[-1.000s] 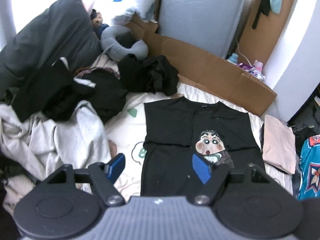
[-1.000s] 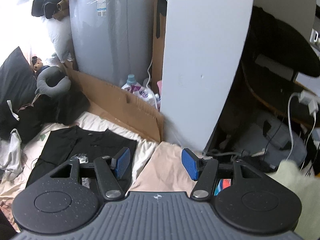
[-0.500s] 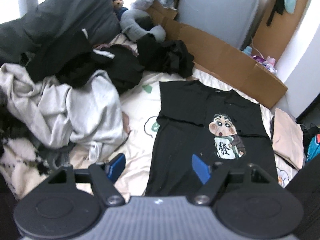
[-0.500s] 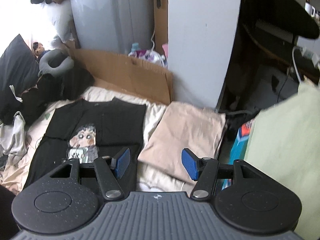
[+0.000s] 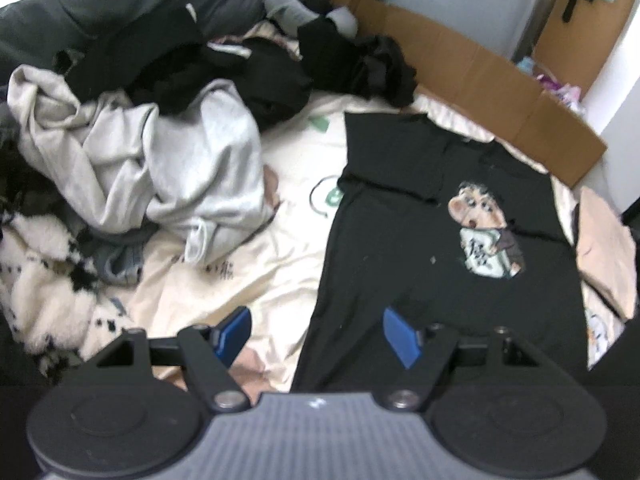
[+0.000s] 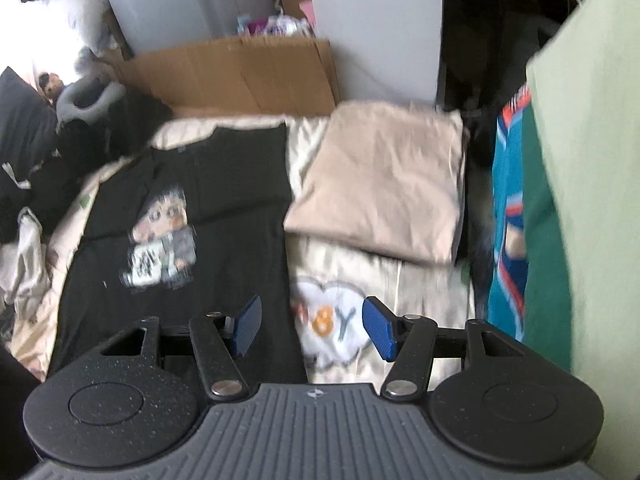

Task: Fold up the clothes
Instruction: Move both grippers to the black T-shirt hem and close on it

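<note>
Left wrist view cuts your black T-shirt (image 5: 400, 248) off at its near hem, behind the gripper body, and its far sleeves look folded in, though blur makes that hard to confirm. You have one such shirt, lying flat on the cream bed sheet (image 5: 256, 272) toward the bed's right side, cartoon print facing up. Your left gripper (image 5: 316, 334) hangs over the shirt's left edge near the hem, jaws spread wide with nothing between them: one blue pad over the sheet, the other over black cloth. Your right gripper (image 6: 312, 326) is also spread with nothing between its pads, straddling the shirt's right edge, one pad over the shirt, the other over a cloud print on the sheet.

One folded beige garment (image 6: 380, 188) lies just beside the shirt at the bed's right edge. One crumpled grey-white garment (image 5: 160, 164) sits on the left side, and behind it a dark heap (image 5: 224, 64) whose pieces you cannot count. A cardboard sheet (image 5: 480, 80) stands along the far edge. The right wrist view is motion-blurred, and the print there is smeared.
</note>
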`<state>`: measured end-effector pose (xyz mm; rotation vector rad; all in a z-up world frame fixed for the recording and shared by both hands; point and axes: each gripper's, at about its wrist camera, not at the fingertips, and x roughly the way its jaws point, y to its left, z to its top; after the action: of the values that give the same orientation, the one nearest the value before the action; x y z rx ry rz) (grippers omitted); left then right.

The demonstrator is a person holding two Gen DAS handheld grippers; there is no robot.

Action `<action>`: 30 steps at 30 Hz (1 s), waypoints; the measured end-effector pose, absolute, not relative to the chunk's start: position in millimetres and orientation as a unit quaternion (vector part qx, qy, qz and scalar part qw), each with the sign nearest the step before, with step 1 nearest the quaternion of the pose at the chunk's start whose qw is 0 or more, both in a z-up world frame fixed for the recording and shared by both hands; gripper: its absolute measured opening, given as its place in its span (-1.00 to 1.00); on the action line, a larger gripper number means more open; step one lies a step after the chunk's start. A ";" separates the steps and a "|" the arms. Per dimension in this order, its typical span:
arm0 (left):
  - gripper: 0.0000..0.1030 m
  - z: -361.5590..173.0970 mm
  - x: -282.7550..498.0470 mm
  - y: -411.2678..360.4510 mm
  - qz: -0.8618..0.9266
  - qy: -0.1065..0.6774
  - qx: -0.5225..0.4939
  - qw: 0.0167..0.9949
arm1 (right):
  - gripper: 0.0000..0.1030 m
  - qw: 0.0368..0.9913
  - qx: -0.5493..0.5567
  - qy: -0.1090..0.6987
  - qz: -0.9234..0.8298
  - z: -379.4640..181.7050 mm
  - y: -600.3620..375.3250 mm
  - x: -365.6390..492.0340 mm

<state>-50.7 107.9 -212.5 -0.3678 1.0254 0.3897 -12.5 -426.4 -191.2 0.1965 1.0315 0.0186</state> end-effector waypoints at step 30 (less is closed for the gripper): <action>0.38 -316.0 -50.9 115.9 0.222 0.581 -0.188 0.760 | -0.04 0.808 0.135 0.574 -0.002 -335.0 -406.4 -63.4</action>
<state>-50.9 115.9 -316.0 -0.4099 1.2653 0.4823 -63.4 -406.4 -335.0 0.2891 1.2279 -0.0035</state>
